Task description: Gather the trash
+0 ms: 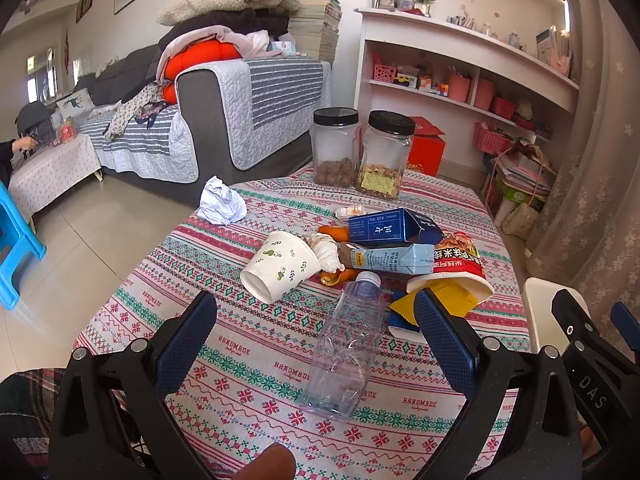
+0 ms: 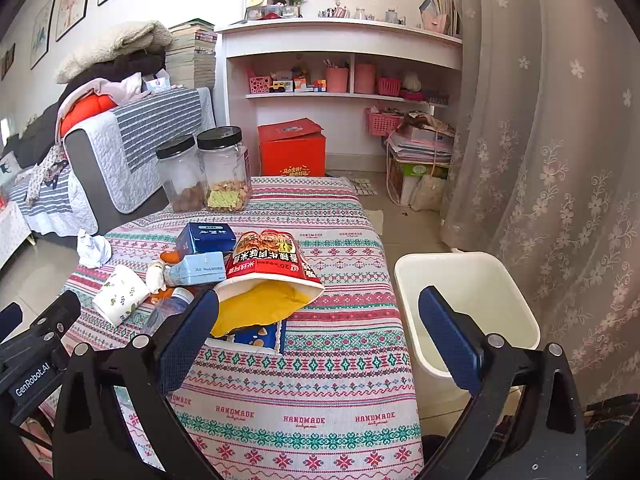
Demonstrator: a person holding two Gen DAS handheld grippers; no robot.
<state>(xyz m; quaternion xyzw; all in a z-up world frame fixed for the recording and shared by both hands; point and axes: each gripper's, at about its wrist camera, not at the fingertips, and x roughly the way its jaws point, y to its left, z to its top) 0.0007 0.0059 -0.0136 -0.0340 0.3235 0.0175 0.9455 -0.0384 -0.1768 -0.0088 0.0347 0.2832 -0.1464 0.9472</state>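
An empty clear plastic bottle [image 1: 344,344] lies on its side near the front edge of the patterned tabletop [image 1: 256,364], framed by the spread, empty left hand-held gripper [image 1: 316,316]. It looks light, slick and crushable; the ribbed middle seems the surest hold. Behind it, toward the tabletop's middle, sit a paper cup [image 1: 280,266], cartons and a noodle cup [image 2: 272,268]. The right hand-held gripper [image 2: 320,312], also spread and empty, faces the white bin [image 2: 472,276] beside the tabletop's right edge

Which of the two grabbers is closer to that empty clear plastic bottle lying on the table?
Left. The left gripper has the bottle lying right between its open fingers. The right gripper sits further right, between table edge and white bin.
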